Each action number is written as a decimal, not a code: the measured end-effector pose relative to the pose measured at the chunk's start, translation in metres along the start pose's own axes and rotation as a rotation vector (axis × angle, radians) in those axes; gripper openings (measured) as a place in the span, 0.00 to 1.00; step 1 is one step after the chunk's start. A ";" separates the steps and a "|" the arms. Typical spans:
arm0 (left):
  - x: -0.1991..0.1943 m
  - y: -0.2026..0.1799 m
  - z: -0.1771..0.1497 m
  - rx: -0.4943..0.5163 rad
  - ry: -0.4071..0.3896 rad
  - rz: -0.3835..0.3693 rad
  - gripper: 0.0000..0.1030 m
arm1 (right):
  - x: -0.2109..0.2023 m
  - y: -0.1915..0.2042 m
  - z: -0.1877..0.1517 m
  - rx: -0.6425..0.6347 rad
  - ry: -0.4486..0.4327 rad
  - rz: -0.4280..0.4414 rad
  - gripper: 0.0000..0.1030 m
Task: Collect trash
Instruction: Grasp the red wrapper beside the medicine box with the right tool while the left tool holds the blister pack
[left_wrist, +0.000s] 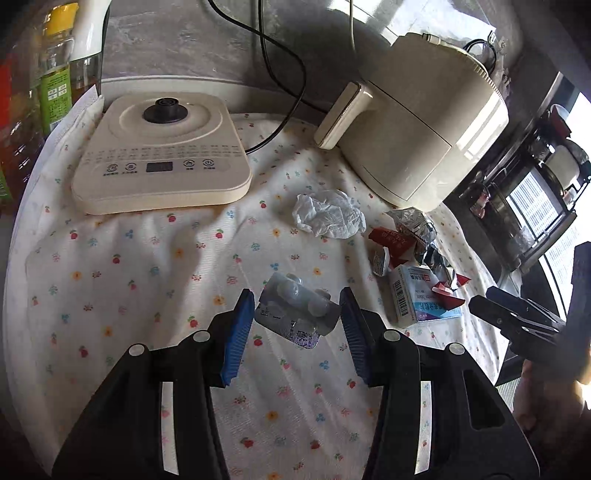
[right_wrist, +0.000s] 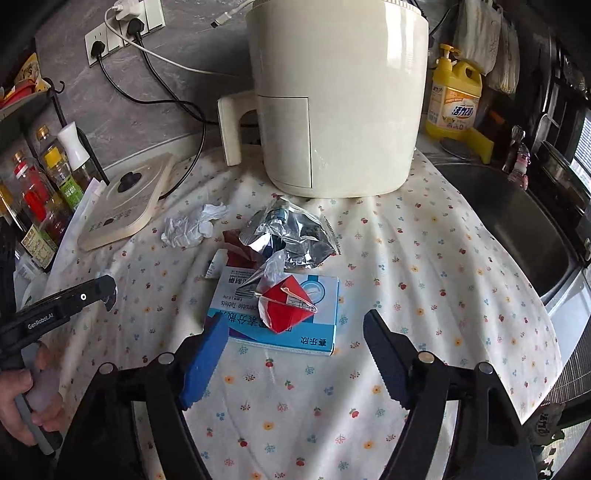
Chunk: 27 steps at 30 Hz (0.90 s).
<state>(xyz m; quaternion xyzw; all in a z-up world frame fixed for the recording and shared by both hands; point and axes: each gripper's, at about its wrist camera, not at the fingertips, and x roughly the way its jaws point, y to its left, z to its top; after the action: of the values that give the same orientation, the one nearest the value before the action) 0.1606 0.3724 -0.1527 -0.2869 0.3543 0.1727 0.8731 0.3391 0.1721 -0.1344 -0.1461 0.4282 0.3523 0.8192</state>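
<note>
The cream air fryer (right_wrist: 332, 96) stands at the back of the flowered tablecloth (right_wrist: 424, 280), and the trash lies in a loose cluster in front of it. Nearest its base is a crumpled silver foil wrapper (right_wrist: 295, 232), with a dark red wrapper (right_wrist: 240, 247) touching the foil's near-left edge. Just in front of those lies a blue and white medicine box (right_wrist: 317, 328), flat on the cloth, and a folded red paper scrap (right_wrist: 284, 302) rests on top of it. A crumpled white tissue (right_wrist: 188, 229) sits to the left of the foil, between the air fryer and the cream kettle base (right_wrist: 125, 206). Farther forward and left of the air fryer, a used blister pack (left_wrist: 295, 310) lies between the blue pads of the left gripper (left_wrist: 297, 314); its jaws stand partly apart around the pack, and whether the pads press on its edges cannot be told. The right gripper (right_wrist: 295, 332) hovers over the near edge of the medicine box with its jaws apart, clamped on nothing. A hand (right_wrist: 22, 402) holds the left gripper's handle at the picture's left edge.
</note>
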 end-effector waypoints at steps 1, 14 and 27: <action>-0.004 0.003 -0.001 -0.005 -0.004 0.008 0.47 | 0.006 0.002 0.001 -0.007 0.011 0.003 0.62; -0.020 0.001 -0.020 -0.012 -0.005 0.033 0.47 | 0.025 -0.004 -0.002 -0.067 0.053 0.033 0.34; -0.019 -0.061 -0.034 0.067 -0.007 -0.004 0.47 | -0.012 -0.041 -0.032 -0.025 0.048 0.057 0.09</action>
<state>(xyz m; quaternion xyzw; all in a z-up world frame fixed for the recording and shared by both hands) 0.1604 0.3023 -0.1362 -0.2577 0.3563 0.1600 0.8838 0.3443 0.1206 -0.1465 -0.1523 0.4472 0.3773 0.7965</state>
